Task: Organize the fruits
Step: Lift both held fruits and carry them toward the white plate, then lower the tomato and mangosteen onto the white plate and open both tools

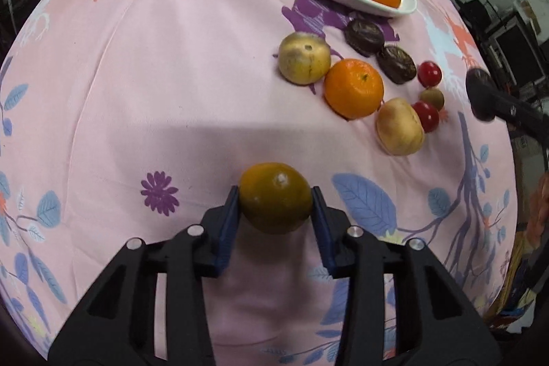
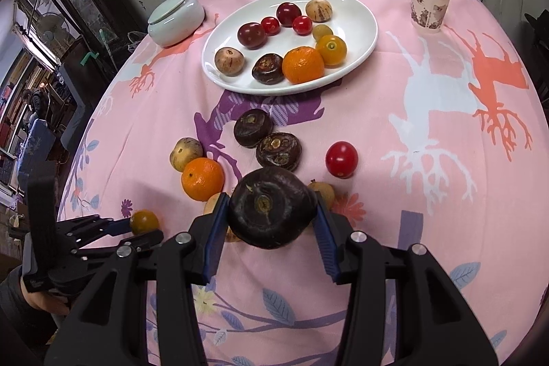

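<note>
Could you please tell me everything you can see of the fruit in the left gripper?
The fruit is small, round and smooth-skinned, dull orange shading to olive green, with a pale spot on top. It sits between the blue pads of the left gripper, which touch both its sides, just above the pink tablecloth, apart from the other fruits.

Even indoor light falls bright on the bench (image 2: 429,228); both fisheye views bend hard at the edges. A broad soft shadow darkens its near edge. Surroundings stay dim, slightly blurred.
</note>
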The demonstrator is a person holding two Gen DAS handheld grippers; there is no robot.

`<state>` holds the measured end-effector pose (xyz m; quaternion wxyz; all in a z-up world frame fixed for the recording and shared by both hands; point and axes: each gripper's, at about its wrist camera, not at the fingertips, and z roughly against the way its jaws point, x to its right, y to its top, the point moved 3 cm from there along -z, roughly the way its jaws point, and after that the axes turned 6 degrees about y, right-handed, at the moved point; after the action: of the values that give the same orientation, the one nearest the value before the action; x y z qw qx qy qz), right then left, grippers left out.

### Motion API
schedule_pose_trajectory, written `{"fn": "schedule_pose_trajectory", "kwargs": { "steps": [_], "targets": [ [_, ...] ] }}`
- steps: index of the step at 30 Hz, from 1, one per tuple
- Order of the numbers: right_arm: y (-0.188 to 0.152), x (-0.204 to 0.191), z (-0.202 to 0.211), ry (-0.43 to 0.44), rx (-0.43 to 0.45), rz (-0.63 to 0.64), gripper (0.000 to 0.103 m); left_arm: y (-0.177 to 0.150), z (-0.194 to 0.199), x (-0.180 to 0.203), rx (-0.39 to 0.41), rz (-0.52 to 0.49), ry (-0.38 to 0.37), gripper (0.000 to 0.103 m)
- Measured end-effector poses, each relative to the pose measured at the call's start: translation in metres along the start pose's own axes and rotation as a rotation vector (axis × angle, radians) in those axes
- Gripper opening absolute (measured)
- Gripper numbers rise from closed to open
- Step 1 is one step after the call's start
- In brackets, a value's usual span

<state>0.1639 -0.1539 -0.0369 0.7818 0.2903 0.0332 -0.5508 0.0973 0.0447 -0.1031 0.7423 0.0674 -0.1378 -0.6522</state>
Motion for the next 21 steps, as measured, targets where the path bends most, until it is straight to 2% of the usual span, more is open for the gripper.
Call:
{"fn": "schedule_pose_trajectory", "kwargs": {
  "steps": [3,7,14,21],
  "targets": [
    [-0.001,0.001,0.001,0.001,0.000,-0.001,0.048,-0.001,0.002,0.007,0.001,-0.048,0.044,0.040],
    [0.002,0.002,0.004,0.001,0.010,-0.001,0.048,0.012,0.017,0.011,0.041,-0.032,0.042,0.040],
    [0.022,0.001,0.010,-0.001,0.044,0.025,0.048,0.070,0.054,0.030,0.157,-0.071,0.033,0.040],
    [0.068,0.003,0.015,-0.014,0.109,0.061,0.048,0.134,0.065,0.061,0.229,-0.121,0.024,0.040]
  ]
}}
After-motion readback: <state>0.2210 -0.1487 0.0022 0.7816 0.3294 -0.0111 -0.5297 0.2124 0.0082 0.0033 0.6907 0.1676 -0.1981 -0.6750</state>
